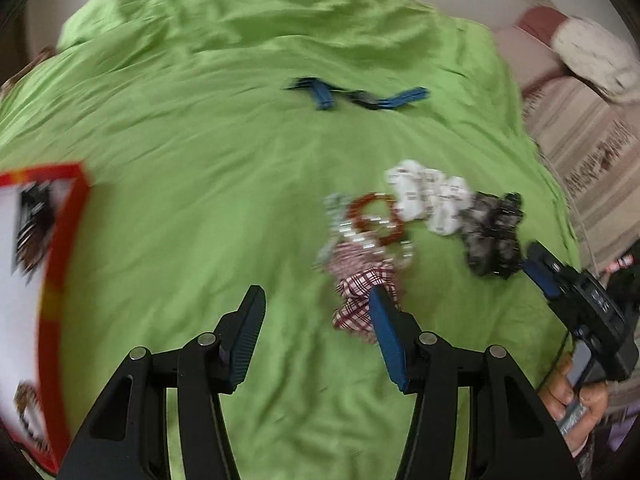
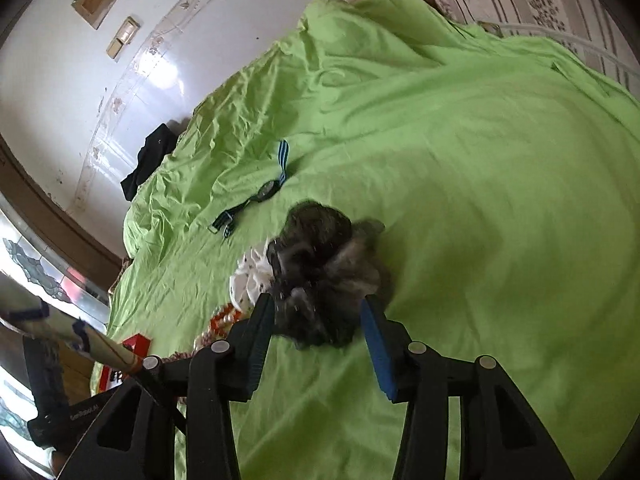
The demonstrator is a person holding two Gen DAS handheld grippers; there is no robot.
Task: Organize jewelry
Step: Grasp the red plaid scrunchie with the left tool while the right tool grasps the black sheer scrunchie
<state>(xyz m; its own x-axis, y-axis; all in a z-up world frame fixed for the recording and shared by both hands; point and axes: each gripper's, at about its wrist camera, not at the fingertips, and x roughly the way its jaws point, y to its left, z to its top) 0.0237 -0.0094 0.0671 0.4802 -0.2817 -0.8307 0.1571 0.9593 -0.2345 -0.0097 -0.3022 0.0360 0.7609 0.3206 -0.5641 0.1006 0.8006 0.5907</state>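
Observation:
On the green sheet lies a pile of accessories: a red bead bracelet, a plaid scrunchie, a white scrunchie and a dark grey scrunchie. My left gripper is open and empty above the sheet, just left of the pile. My right gripper is open, its fingers either side of the dark grey scrunchie; it also shows at the right of the left wrist view. A red-rimmed white box sits at the left.
A blue-strapped watch lies farther back on the sheet, also in the right wrist view. Striped bedding and a pillow border the sheet on the right. A dark cloth lies by the wall.

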